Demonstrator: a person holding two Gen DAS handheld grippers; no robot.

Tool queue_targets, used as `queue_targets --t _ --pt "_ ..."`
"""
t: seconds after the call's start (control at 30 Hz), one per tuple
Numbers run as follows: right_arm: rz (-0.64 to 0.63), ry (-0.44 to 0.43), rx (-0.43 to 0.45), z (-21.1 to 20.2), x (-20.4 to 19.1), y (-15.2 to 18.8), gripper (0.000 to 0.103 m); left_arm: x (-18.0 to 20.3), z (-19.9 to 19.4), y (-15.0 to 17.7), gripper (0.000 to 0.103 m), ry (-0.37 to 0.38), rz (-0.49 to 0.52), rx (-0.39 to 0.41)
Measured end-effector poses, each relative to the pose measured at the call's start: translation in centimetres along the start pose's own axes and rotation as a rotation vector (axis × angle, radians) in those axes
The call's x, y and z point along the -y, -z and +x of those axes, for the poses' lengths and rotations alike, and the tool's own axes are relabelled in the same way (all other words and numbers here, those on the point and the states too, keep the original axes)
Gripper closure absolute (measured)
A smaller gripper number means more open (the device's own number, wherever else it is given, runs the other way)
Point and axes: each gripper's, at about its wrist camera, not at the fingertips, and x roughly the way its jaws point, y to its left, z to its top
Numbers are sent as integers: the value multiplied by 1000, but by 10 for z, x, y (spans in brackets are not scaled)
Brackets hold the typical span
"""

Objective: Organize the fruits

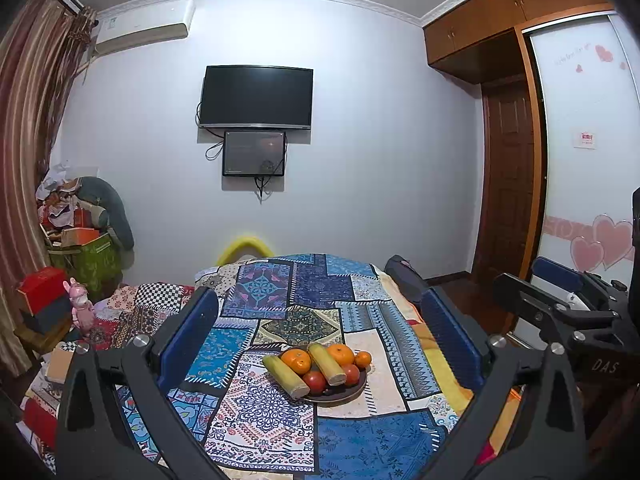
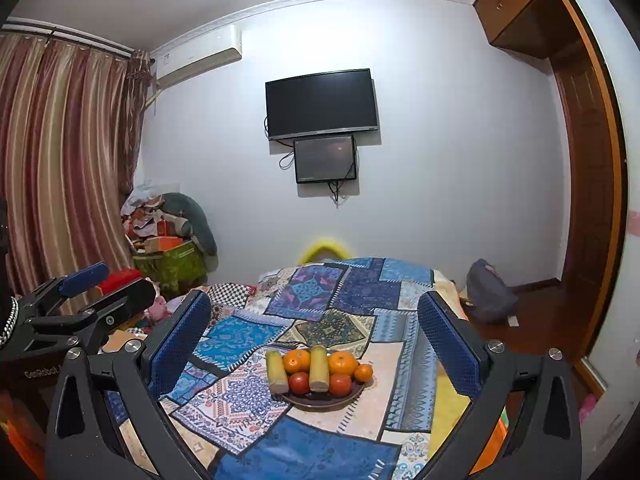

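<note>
A dark round plate (image 1: 352, 393) (image 2: 320, 403) sits on a patchwork-covered table. It holds two pale yellow-green corn cobs (image 1: 285, 376) (image 2: 277, 372), three oranges (image 1: 296, 361) (image 2: 297, 361) and two tomatoes (image 1: 315, 382) (image 2: 299, 383). My left gripper (image 1: 320, 328) is open and empty, held back from and above the plate. My right gripper (image 2: 316, 328) is open and empty too, at a similar distance. The right gripper also shows at the right edge of the left wrist view (image 1: 556, 280). The left gripper shows at the left of the right wrist view (image 2: 104, 284).
The patchwork cloth (image 1: 280, 420) (image 2: 320, 452) covers the table. A bed with clutter and red boxes (image 1: 40, 288) lies to the left. A green box (image 2: 172, 260) stands by the curtain. A grey bag (image 2: 488, 292) sits on the floor at right. A TV (image 1: 256, 96) hangs on the far wall.
</note>
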Motion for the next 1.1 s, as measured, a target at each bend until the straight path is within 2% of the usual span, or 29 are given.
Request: queue_targets --t 1.1 --pt "17 8 8 -4 1 -3 0 4 2 -1 0 32 -5 -19"
